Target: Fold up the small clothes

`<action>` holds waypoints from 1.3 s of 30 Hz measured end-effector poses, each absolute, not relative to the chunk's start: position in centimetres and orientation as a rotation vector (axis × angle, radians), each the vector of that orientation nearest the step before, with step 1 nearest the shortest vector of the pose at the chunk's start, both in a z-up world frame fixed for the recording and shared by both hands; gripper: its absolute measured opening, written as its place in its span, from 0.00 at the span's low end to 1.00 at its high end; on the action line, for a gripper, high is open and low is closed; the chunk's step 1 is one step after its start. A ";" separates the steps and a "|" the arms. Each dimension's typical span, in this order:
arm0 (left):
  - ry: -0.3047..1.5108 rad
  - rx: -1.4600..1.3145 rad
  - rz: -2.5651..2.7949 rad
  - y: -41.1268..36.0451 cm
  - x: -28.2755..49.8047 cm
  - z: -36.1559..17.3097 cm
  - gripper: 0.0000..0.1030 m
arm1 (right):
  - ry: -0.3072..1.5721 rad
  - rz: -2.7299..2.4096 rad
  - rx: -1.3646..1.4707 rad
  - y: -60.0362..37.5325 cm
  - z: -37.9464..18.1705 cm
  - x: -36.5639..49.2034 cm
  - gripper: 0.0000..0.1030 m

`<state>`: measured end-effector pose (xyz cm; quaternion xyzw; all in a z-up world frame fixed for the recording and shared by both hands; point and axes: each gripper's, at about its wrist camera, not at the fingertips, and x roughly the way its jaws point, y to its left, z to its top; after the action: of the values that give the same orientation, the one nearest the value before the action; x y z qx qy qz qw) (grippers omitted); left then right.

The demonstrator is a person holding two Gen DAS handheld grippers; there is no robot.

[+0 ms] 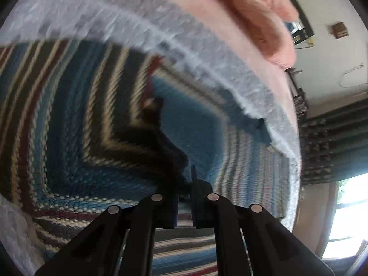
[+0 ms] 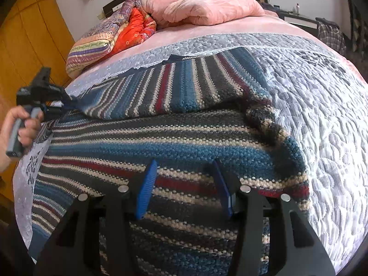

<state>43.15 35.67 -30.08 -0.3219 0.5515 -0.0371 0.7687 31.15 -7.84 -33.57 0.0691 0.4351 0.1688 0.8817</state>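
A knitted sweater (image 2: 161,142) striped in blue, dark grey, cream and red lies spread on the bed's pale quilted cover (image 2: 322,126), with an upper layer folded across its far part. My right gripper (image 2: 184,184) hovers just above the near stripes, open, its blue pads (image 2: 147,188) wide apart with nothing between them. At the far left a hand (image 2: 25,126) holds my left gripper (image 2: 58,108), which pinches the sweater's dark blue edge. In the left wrist view the sweater (image 1: 92,115) fills the frame, and the left gripper (image 1: 185,184) is shut on dark knit.
Pink pillows (image 2: 207,7) and a folded orange and patterned quilt (image 2: 128,32) sit at the head of the bed. A wooden wardrobe (image 2: 30,34) stands to the left. Dark curtains (image 1: 333,138) and a bright window (image 1: 349,218) lie beyond the bed's edge.
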 end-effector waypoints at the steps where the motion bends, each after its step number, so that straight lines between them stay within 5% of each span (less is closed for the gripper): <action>1: 1.219 -0.693 -0.074 35.7 43.1 -31.0 0.08 | 0.907 0.351 0.142 -7.8 -33.6 31.2 0.48; 3: 1.222 -0.730 -0.061 36.1 42.6 -31.4 0.13 | 0.911 0.351 0.137 -7.7 -33.5 31.1 0.48; 7: 1.092 -0.737 0.002 36.3 40.3 -27.3 0.42 | 0.907 0.359 0.152 -7.6 -32.9 31.0 0.48; 14: 1.141 -0.782 -0.118 33.0 42.1 -29.5 0.47 | 0.935 0.390 0.166 -6.1 -32.0 30.4 0.48; 16: 1.175 -0.792 -0.084 33.6 42.3 -31.4 0.29 | 0.940 0.400 0.161 -5.7 -31.5 30.1 0.48; 18: 1.168 -0.851 -0.103 34.8 41.6 -31.3 0.28 | 0.955 0.419 0.158 -5.1 -31.0 29.6 0.48; 20: 1.144 -0.879 -0.101 36.5 40.6 -30.3 0.35 | 0.965 0.432 0.155 -4.5 -30.8 29.1 0.50; 21: 1.129 -0.891 -0.100 37.4 40.0 -29.9 0.48 | 0.975 0.444 0.155 -4.1 -30.8 28.8 0.50; 22: 1.095 -0.908 -0.087 39.5 38.7 -28.9 0.61 | 0.984 0.453 0.153 -3.6 -30.8 28.6 0.50; 24: 1.037 -0.926 -0.056 43.1 37.0 -27.4 0.69 | 0.993 0.473 0.145 -2.4 -30.6 27.9 0.50; 34: 0.732 -1.123 0.389 68.9 24.2 -26.1 0.72 | 1.011 0.611 0.109 6.3 -29.3 26.2 0.54; 39: 0.693 -1.200 0.462 75.0 22.6 -28.9 0.72 | 1.026 0.649 0.089 9.9 -29.0 26.4 0.54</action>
<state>22.61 75.03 -28.87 -0.5479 0.3166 0.2110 0.7450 26.37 9.89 -29.02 0.0419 0.4821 0.3049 0.8203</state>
